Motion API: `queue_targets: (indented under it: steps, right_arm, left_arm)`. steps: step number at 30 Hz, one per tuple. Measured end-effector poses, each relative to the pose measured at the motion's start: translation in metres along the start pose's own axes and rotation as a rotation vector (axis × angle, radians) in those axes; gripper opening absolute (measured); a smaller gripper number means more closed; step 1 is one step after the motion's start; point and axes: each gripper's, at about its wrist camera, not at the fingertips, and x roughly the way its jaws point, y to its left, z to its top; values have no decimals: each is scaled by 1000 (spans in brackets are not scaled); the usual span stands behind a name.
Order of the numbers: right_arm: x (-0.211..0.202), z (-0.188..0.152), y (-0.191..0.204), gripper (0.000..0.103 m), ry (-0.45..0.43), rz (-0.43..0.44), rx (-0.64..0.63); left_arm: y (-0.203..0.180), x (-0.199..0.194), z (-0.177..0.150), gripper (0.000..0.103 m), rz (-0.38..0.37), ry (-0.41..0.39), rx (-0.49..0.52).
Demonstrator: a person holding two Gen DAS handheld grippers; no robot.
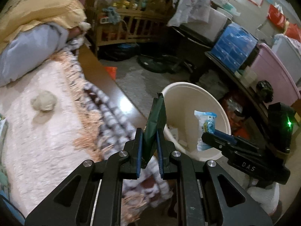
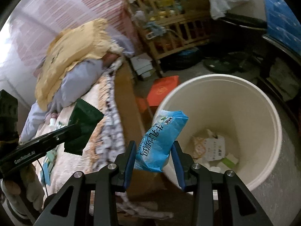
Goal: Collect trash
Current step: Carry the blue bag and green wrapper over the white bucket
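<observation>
Trash in transit, none of it dropped yet. Left gripper clamped on dark green wrapper, near rim of white bin. Right gripper closed on blue packet, beside rim. Paper scraps already inside. Remaining: release both; crumpled wad on bed uncollected.

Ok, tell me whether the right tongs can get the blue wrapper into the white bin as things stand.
Probably yes: the right tongs grip the blue wrapper beside the white bin, whose open mouth looks unobstructed.
</observation>
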Motion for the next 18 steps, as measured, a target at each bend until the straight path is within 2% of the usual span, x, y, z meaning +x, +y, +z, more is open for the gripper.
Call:
queue_targets:
  steps: [7, 18]
  right_arm:
    - [-7, 0, -37, 37, -17, -30, 71]
    - [-6, -4, -67, 37, -25, -56, 134]
  left_arm:
    - [-26, 25, 7, 11, -26, 31, 26]
    - [-51, 59, 14, 12, -59, 70, 51]
